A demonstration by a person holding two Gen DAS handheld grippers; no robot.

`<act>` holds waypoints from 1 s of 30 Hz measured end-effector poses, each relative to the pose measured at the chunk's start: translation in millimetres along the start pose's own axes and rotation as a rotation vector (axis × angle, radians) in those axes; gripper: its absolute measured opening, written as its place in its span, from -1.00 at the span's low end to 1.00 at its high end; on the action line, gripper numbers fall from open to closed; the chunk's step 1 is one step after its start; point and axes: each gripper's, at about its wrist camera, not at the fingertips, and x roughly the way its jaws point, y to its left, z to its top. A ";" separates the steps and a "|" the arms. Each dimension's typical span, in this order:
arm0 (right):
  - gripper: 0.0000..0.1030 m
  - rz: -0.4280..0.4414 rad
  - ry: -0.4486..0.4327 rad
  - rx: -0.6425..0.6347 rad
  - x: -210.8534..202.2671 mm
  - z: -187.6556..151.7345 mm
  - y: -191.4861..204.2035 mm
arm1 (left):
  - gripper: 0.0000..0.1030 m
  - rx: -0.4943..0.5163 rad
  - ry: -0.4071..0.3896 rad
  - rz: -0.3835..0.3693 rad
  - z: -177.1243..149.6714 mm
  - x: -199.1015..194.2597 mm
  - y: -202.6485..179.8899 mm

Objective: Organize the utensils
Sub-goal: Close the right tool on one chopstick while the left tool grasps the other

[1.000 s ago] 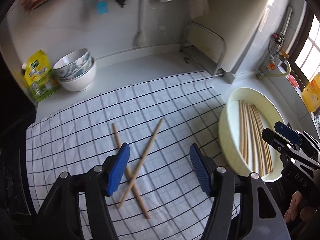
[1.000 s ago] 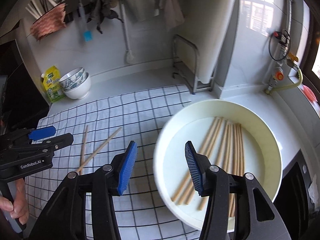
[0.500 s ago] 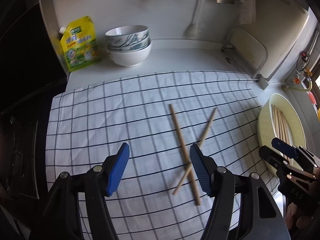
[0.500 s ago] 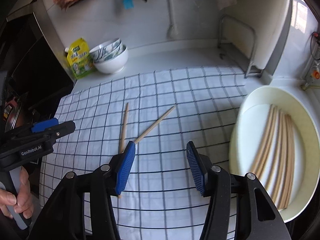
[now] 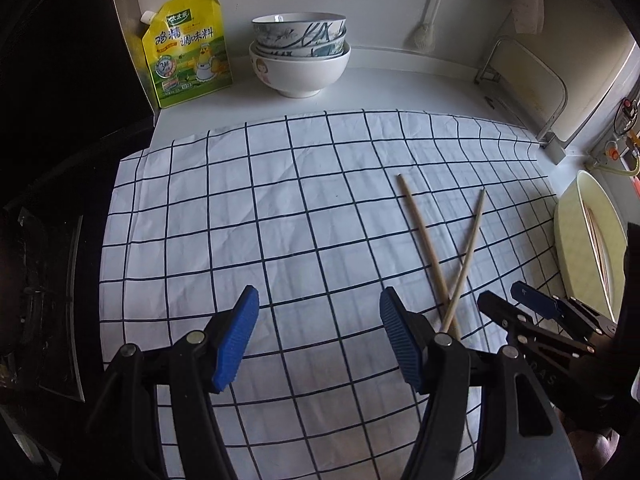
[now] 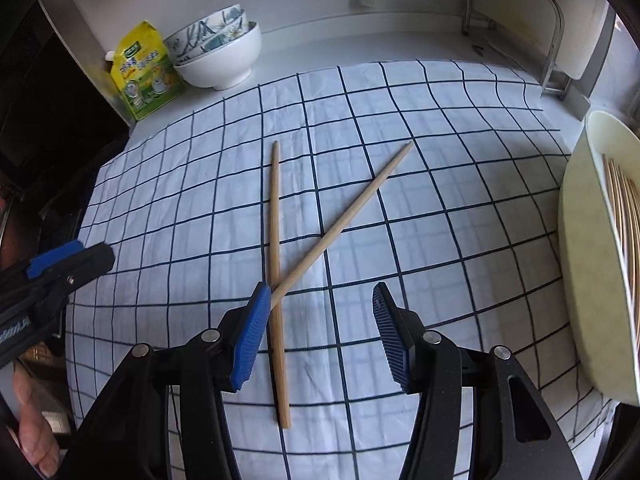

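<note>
The right gripper [image 6: 318, 332] leaves the cream basin [image 6: 580, 248] and now hangs over the checked cloth [image 6: 400, 120], jaws apart, above the two crossed chopsticks [image 6: 274, 240]; the basin slides to the right edge of its view. The left gripper [image 5: 316, 340] shifts leftward, so the chopsticks [image 5: 424, 240] now lie to its right instead of between its jaws. The bowls [image 5: 300, 60] and the yellow pouch [image 5: 188, 48] look nearer.

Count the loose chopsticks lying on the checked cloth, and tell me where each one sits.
2. One chopstick runs nearly straight toward the bowls; the other chopstick slants across it toward the cream dish. They cross just ahead of the right gripper. More chopsticks lie in that dish, uncounted.
</note>
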 end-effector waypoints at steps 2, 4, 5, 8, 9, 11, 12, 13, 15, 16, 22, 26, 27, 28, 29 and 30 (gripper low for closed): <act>-0.01 -0.016 -0.005 0.010 5.1 1.5 2.2 | 0.20 0.003 0.007 -0.002 -1.4 3.3 3.4; -0.01 -0.035 -0.007 0.015 10.6 3.8 4.8 | 0.20 0.002 0.013 -0.003 -1.9 5.9 5.9; -0.01 -0.048 -0.008 0.020 13.4 4.9 5.6 | 0.20 0.002 0.016 -0.004 -2.0 7.3 7.6; -0.01 -0.079 0.001 0.024 21.7 7.4 7.7 | 0.20 0.002 0.020 -0.007 -2.0 9.6 10.1; -0.01 -0.089 0.006 0.021 24.3 8.0 8.2 | 0.20 0.002 0.022 -0.008 -1.9 10.3 10.9; -0.01 -0.100 0.012 0.019 29.3 7.9 8.5 | 0.20 0.003 0.024 -0.011 -1.4 11.7 11.4; -0.04 -0.105 0.011 0.016 30.3 7.5 8.8 | 0.20 0.003 0.025 -0.012 -1.1 12.0 11.2; -0.08 -0.101 0.009 0.011 30.6 7.3 8.1 | 0.20 0.003 0.025 -0.014 -1.0 12.5 10.8; -0.23 -0.091 0.014 -0.003 29.4 6.0 6.4 | 0.20 0.002 0.028 -0.023 -0.3 14.1 8.7; -0.26 -0.089 0.017 -0.011 29.0 5.4 4.7 | 0.20 0.003 0.030 -0.026 -0.2 15.1 6.5; -0.27 -0.087 0.046 -0.037 24.9 -3.7 -16.7 | 0.20 0.008 0.044 -0.064 -0.4 24.8 -15.8; -0.27 -0.108 0.056 -0.065 18.0 -12.3 -36.0 | 0.23 0.021 0.056 -0.085 -2.4 33.8 -39.4; -0.27 -0.112 0.057 -0.065 16.3 -14.5 -41.2 | 0.23 0.024 0.059 -0.088 -3.1 36.1 -44.9; -0.27 -0.148 0.080 -0.043 13.6 -16.9 -47.1 | 0.23 0.028 0.063 -0.091 -3.8 39.2 -51.9; -0.27 -0.151 0.082 -0.045 10.7 -19.2 -52.4 | 0.23 0.030 0.064 -0.090 -4.9 41.1 -56.0; -0.27 -0.155 0.083 -0.048 8.7 -20.9 -55.7 | 0.23 0.033 0.064 -0.086 -5.7 43.4 -60.4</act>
